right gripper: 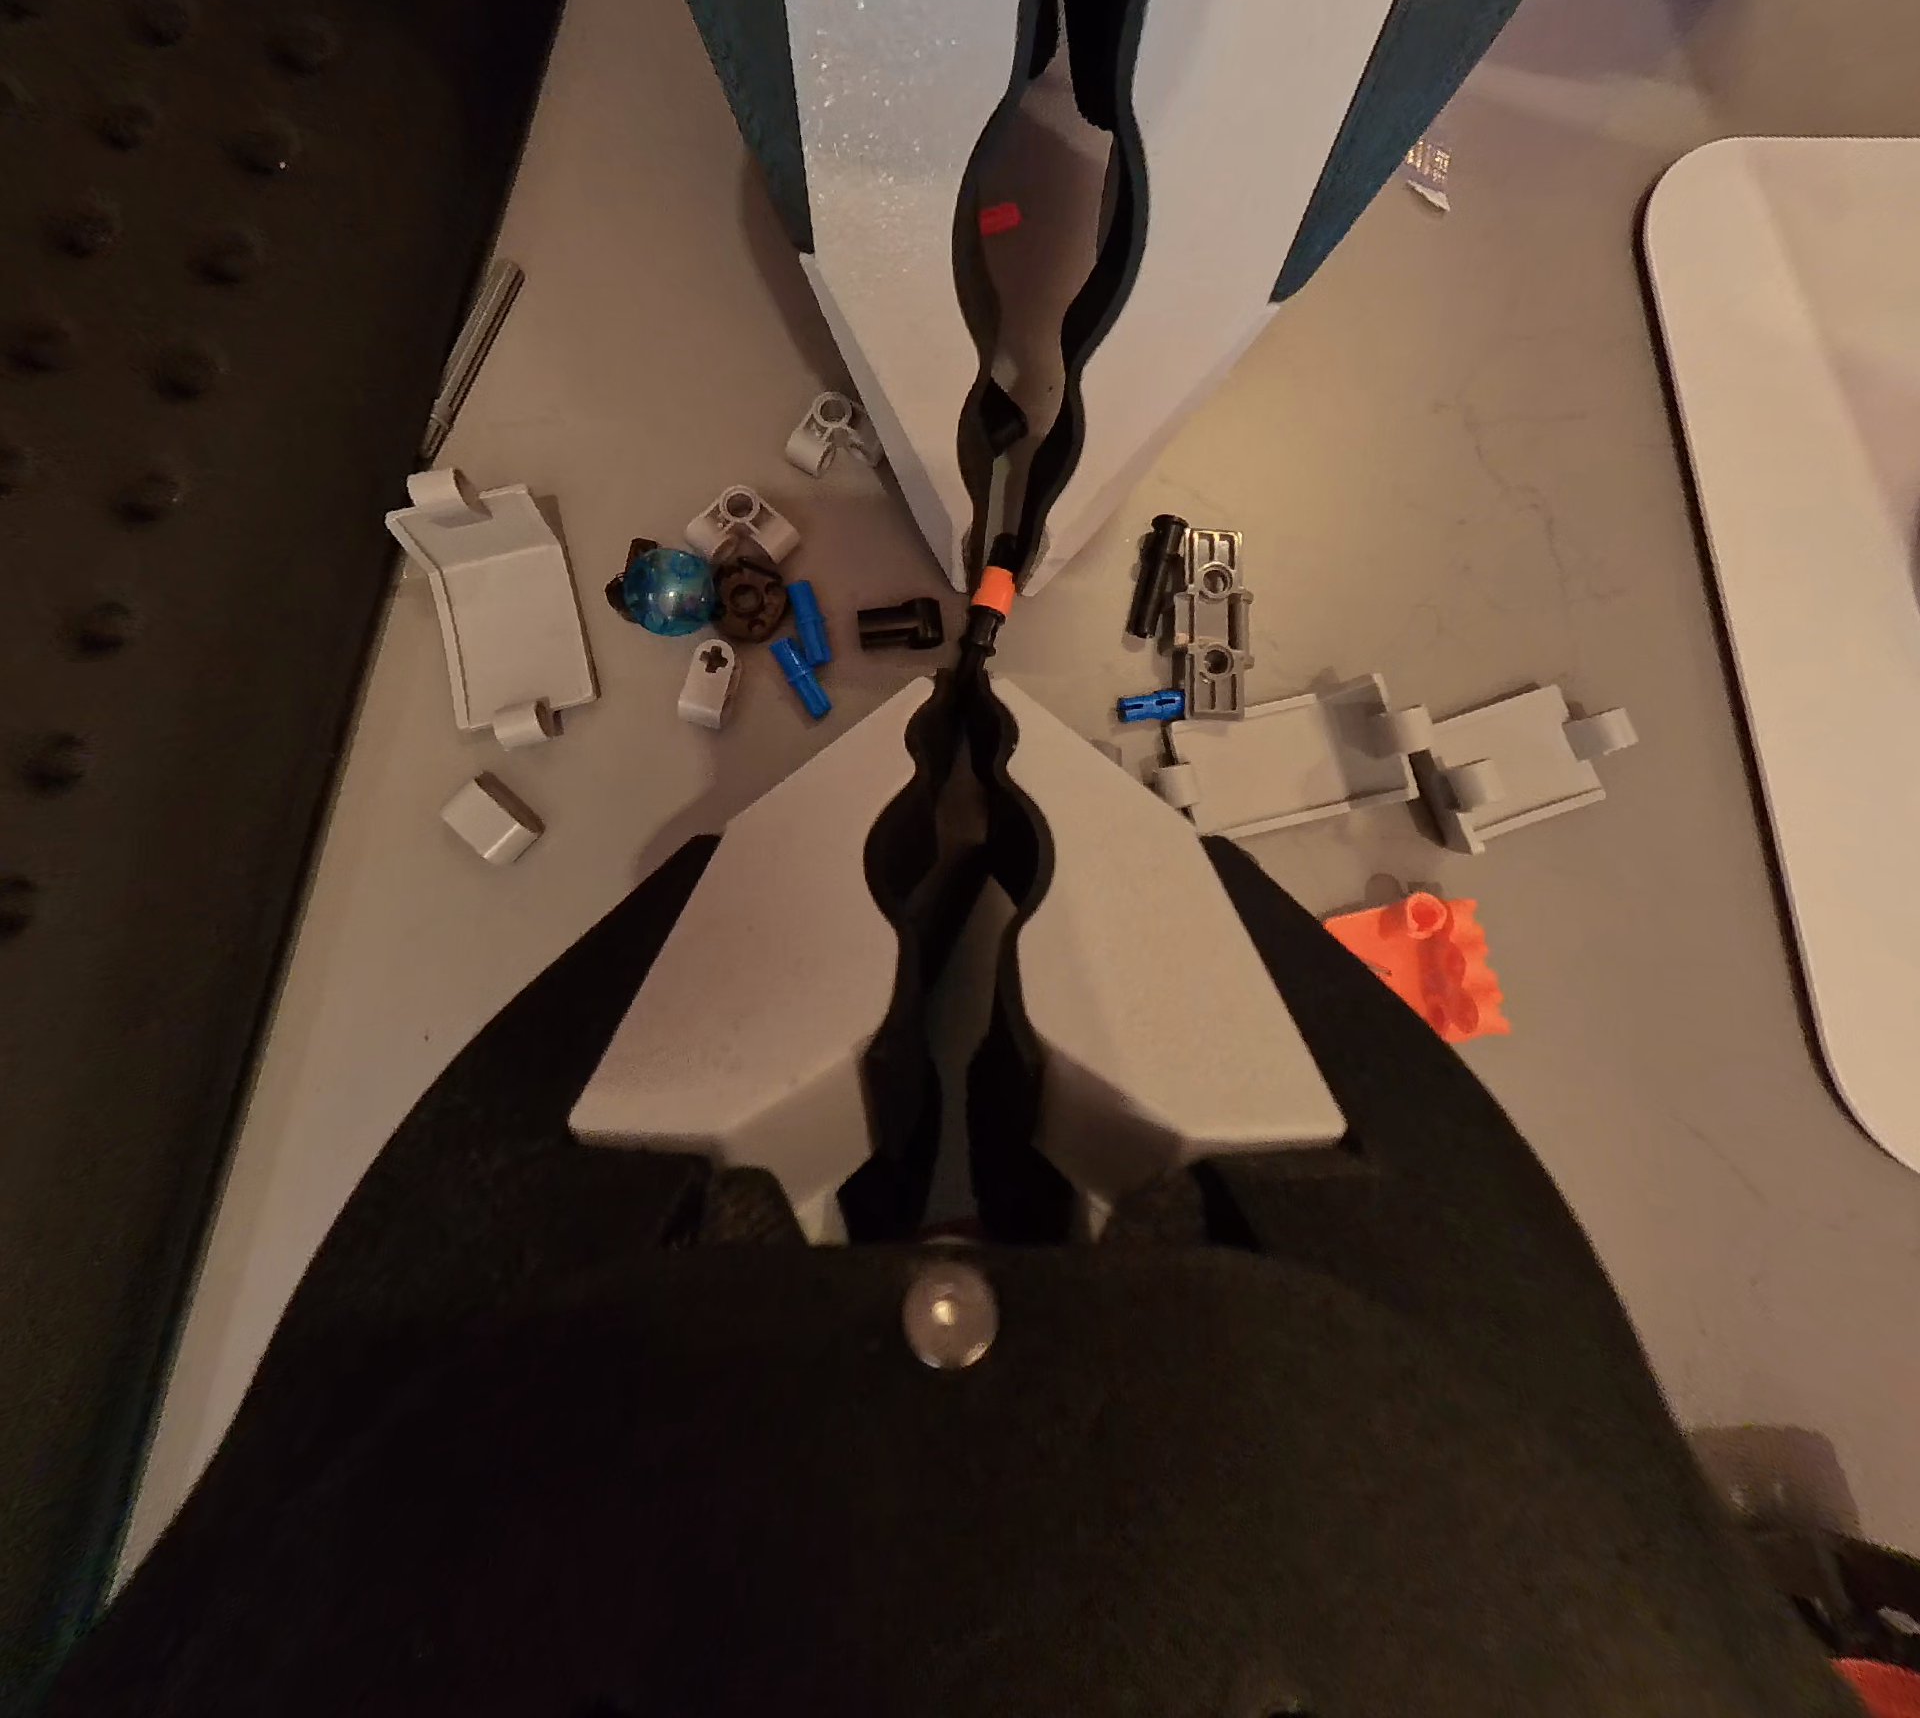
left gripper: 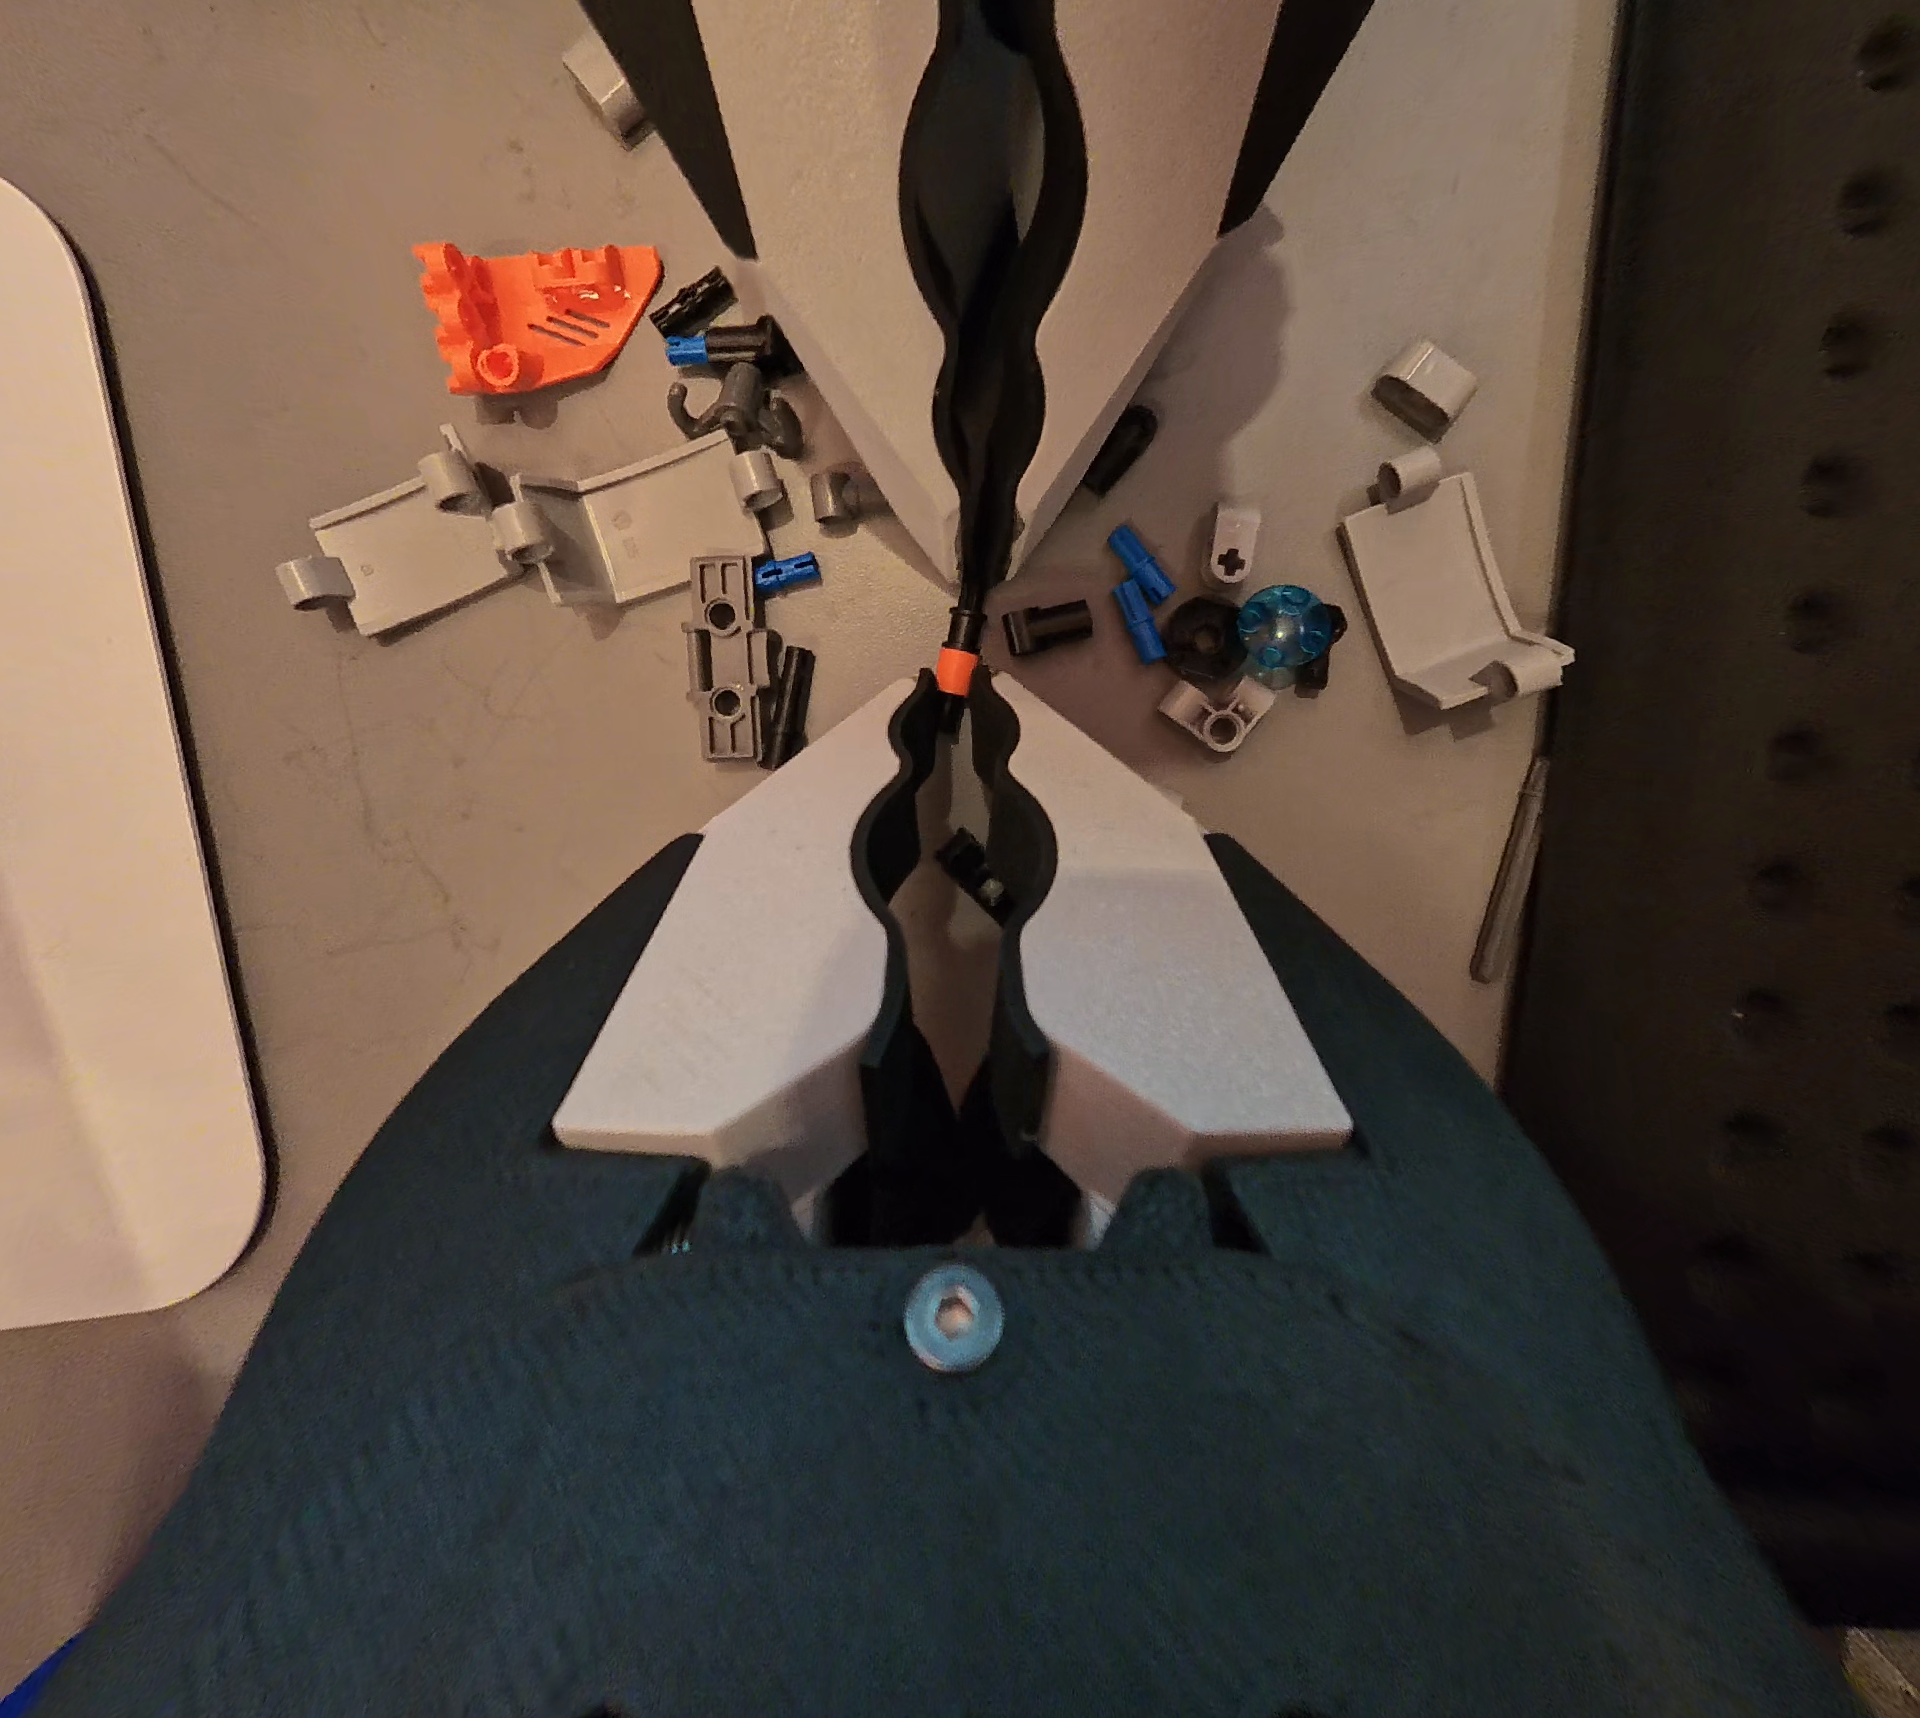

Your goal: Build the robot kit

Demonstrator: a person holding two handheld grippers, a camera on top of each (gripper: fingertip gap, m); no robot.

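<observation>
My two grippers meet tip to tip over a grey tabletop point(left gripper: 312, 837). My left gripper point(left gripper: 951, 697), teal-bodied with white fingers, is shut on one end of a thin black rod point(left gripper: 964, 619) that carries an orange collar point(left gripper: 954, 667) just off its tips. My right gripper point(right gripper: 961, 692), black-bodied with white fingers, is shut on the rod's other end point(right gripper: 979, 634). In the left wrist view the right gripper point(left gripper: 982, 572) comes in from the top. In the right wrist view the left gripper point(right gripper: 992, 572) does the same, with the orange collar point(right gripper: 989, 590) at its tips.
Loose building-toy parts lie on both sides below the grippers: an orange panel point(left gripper: 530, 318), grey curved panels point(left gripper: 623, 525) point(left gripper: 1444, 588), a grey beam point(left gripper: 724, 660), blue pins point(left gripper: 1138, 588), a clear blue dome point(left gripper: 1280, 634). A dark studded mat point(left gripper: 1766, 525) and a white board point(left gripper: 83, 733) flank them. The grippers are tip to tip, or close to it.
</observation>
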